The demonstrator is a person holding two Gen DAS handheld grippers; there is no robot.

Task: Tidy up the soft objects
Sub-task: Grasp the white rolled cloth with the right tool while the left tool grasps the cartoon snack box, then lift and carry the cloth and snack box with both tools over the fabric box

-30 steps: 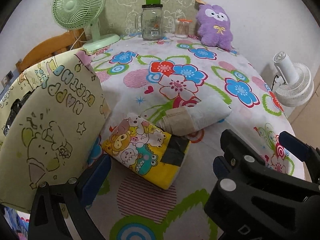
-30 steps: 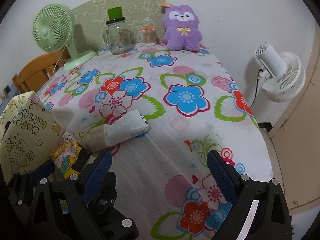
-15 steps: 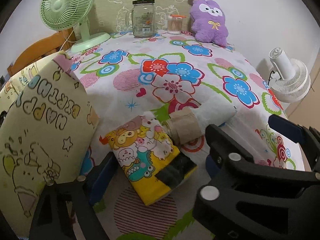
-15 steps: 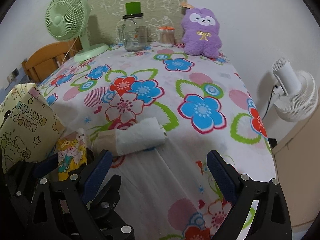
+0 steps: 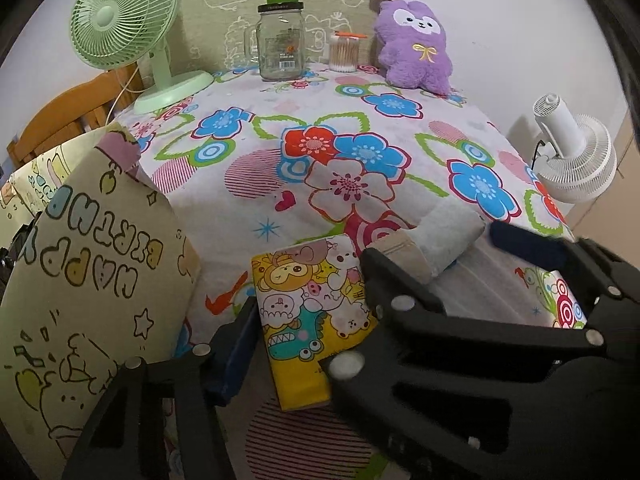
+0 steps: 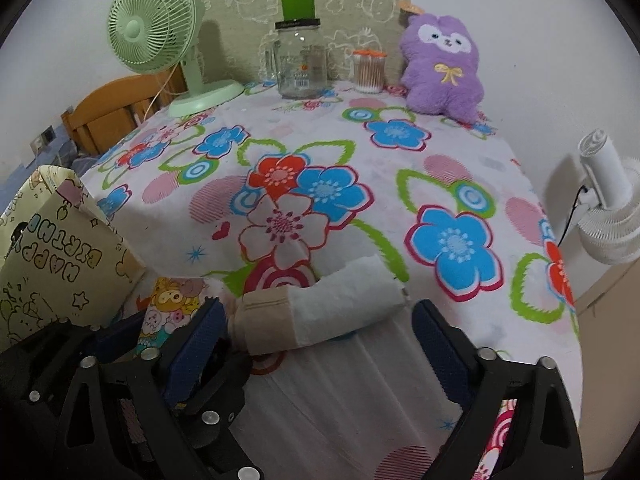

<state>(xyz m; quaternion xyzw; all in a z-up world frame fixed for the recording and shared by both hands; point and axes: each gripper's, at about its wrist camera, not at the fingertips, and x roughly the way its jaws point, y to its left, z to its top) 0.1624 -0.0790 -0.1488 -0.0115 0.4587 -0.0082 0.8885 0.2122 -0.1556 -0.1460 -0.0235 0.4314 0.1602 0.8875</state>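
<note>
A yellow cartoon-printed tissue pack (image 5: 308, 312) lies on the flowered tablecloth (image 5: 360, 128) near the front edge. My left gripper (image 5: 304, 328) straddles the pack, its jaws closing; I see no pad pressing on it. Just right of the pack lies a rolled white towel with a beige band (image 6: 320, 312). My right gripper (image 6: 320, 340) stands around the roll with a fingertip by each end, jaws wide and narrowing a little. A purple plush toy (image 6: 440, 68) sits upright at the table's far side. The tissue pack (image 6: 164, 312) shows in the right wrist view, partly hidden by fingers.
A "Happy Birthday" paper bag (image 5: 100, 280) stands close on the left. At the back are a green fan (image 5: 124, 20), a glass jar (image 5: 280, 44) and a cotton swab box (image 5: 344, 52). A white fan (image 5: 572, 160) stands beyond the right table edge.
The left gripper's jaws narrowed from wide to close around the tissue pack. The right gripper moved in until its fingertips flank the towel roll, beside the left gripper.
</note>
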